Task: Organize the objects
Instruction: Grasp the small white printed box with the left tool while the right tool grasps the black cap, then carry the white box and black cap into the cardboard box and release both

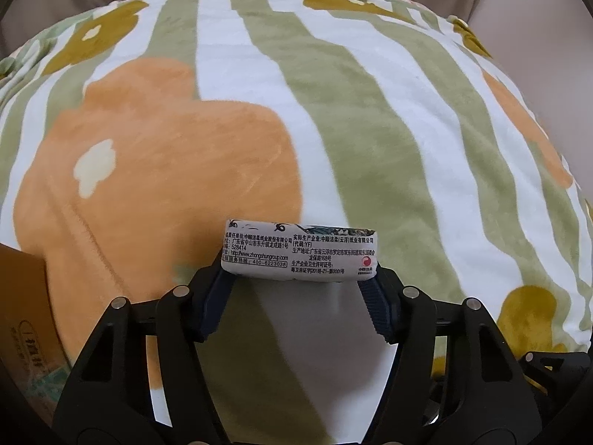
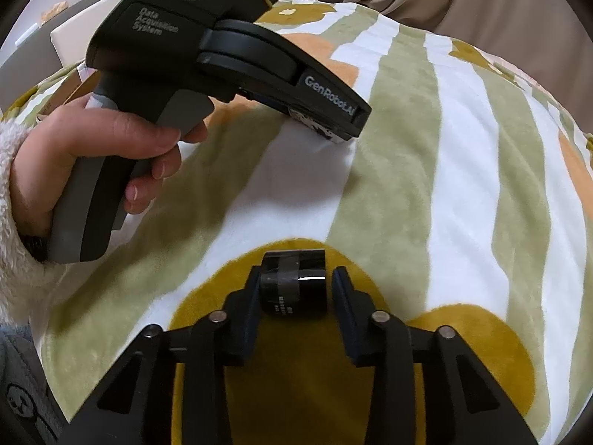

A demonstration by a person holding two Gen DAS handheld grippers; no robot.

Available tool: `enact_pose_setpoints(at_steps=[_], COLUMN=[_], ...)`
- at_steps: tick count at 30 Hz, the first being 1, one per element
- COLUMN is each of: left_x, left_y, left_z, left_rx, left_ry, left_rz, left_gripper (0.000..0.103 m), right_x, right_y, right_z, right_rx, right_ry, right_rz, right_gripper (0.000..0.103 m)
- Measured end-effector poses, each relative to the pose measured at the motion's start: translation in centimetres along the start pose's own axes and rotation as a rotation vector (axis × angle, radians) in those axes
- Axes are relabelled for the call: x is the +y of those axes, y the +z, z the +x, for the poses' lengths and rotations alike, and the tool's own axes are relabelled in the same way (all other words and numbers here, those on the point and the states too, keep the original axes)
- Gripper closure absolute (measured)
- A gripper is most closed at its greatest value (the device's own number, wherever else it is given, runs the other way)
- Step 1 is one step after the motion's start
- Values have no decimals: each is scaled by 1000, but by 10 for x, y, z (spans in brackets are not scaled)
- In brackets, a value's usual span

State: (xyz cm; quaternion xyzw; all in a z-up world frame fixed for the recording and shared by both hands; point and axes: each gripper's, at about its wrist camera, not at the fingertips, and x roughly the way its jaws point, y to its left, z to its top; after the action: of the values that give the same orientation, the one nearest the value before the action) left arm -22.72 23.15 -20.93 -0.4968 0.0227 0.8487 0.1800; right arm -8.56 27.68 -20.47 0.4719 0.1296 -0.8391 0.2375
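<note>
My left gripper (image 1: 299, 263) is shut on a white tissue pack (image 1: 299, 250) with printed Chinese text, held crosswise between the fingertips above the striped blanket (image 1: 259, 118). In the right wrist view the left gripper (image 2: 330, 129) hangs over the blanket (image 2: 407, 185) with the tissue pack's patterned edge (image 2: 315, 126) showing under it. My right gripper (image 2: 294, 282) has a small black box (image 2: 294, 282) wrapped with tape between its fingers. The left finger touches it; a narrow gap shows at the right finger.
A brown cardboard box (image 1: 26, 315) sits at the left edge. Beige fabric (image 2: 481, 0) lies beyond the blanket. The person's hand in a fleece sleeve (image 2: 111, 148) holds the left gripper's handle.
</note>
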Motion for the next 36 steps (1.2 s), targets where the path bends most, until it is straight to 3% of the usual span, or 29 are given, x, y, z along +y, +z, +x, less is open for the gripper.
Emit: enact_pose_setpoints(at_steps=[19,29,36], left_x=[0,5,21], left_y=[-1,4,8], left_z=[-37,-94,-148], left_rx=[-29,-97,-160], left_ry=[-15,-24,-20], left_rz=[10,14,9], left_gripper=[43,43,43], right_x=[-4,13,21], right_y=[0,7,30], right_z=[-21,-55,-79], right_rx=[-24,-66,-105], right_ry=[-16,-52,-55], right_rz=[62,58,39], right_gripper=[74,74,74])
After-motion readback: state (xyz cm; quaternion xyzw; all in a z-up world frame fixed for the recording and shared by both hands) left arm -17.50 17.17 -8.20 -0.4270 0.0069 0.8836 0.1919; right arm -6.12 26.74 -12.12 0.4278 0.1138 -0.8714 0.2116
